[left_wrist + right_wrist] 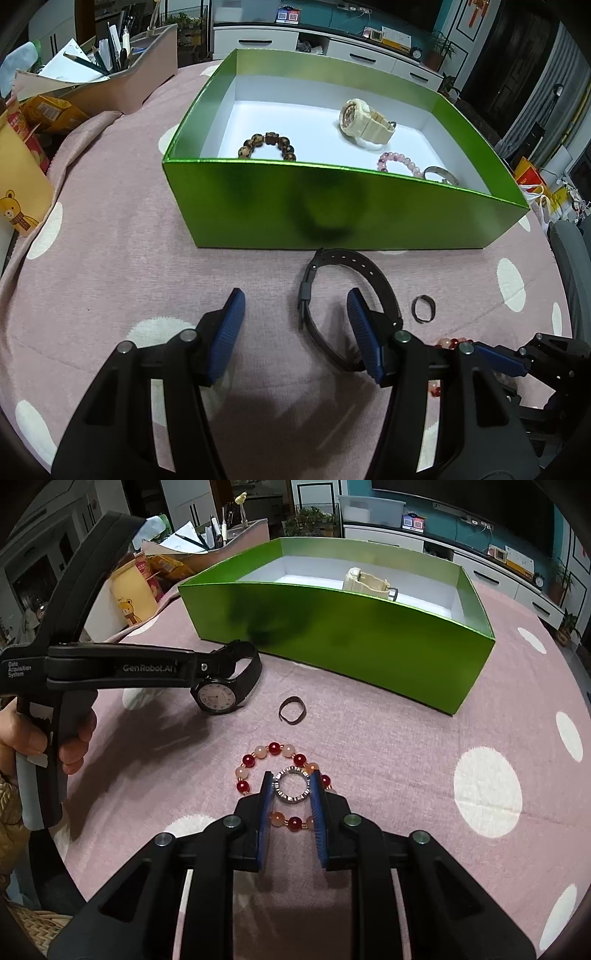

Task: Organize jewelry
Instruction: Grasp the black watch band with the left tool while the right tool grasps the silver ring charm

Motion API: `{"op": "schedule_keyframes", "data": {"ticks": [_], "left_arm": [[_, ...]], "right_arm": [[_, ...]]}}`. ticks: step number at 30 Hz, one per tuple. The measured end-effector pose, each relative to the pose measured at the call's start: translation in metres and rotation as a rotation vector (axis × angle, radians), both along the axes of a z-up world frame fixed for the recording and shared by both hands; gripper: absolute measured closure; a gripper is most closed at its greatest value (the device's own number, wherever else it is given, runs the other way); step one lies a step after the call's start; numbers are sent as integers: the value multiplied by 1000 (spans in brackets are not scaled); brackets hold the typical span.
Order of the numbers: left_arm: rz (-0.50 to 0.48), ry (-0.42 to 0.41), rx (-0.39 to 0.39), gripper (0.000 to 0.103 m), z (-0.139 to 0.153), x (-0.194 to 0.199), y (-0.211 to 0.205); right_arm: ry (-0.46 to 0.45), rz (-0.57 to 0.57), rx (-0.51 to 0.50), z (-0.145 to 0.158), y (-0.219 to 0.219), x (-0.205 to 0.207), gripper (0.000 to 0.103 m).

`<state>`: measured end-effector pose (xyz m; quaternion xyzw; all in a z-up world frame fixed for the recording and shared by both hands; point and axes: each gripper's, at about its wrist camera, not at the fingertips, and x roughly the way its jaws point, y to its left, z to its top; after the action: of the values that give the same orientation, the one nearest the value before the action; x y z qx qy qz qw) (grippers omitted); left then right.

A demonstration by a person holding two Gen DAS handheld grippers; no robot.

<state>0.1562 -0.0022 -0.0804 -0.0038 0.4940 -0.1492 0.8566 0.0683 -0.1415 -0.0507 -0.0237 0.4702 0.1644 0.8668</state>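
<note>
Pink tablecloth (406, 738), right gripper (291, 786) clamping silver ring (291, 783)

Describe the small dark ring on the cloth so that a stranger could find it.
Start at the green box on the pink cloth. In front of its near wall, the dark ring lies between the black watch and the red beaded bracelet. It is plain, beadless.

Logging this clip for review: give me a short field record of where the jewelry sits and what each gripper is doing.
in box: green box holds cream watch, brown bead bracelet, pink bead bracelet, silver bangle
on cloth: black watch, dark ring, red bead bracelet
left gripper: open, by black watch
right gripper: shut on silver ring
</note>
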Motion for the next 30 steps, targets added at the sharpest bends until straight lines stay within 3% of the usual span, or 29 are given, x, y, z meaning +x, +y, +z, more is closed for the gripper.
{"op": "schedule_keyframes", "data": {"ticks": [15,20,27,30], "left_arm": [[-36,-28,14,47,-1,-1,-10],[-62,-29,1,66,-1,-1,-13],[-58,-23,-34,74,-2,-2,-13],[-43,-20,-50,87,-1,-2,-9]], "right_arm": [[-8,-9,-31,-2,5,1,81],[-22,2,-36,-3,7,1,81],[-26,-5,-13,-3,2,0,83],[-23,-12,8,-2,0,0,83]]}}
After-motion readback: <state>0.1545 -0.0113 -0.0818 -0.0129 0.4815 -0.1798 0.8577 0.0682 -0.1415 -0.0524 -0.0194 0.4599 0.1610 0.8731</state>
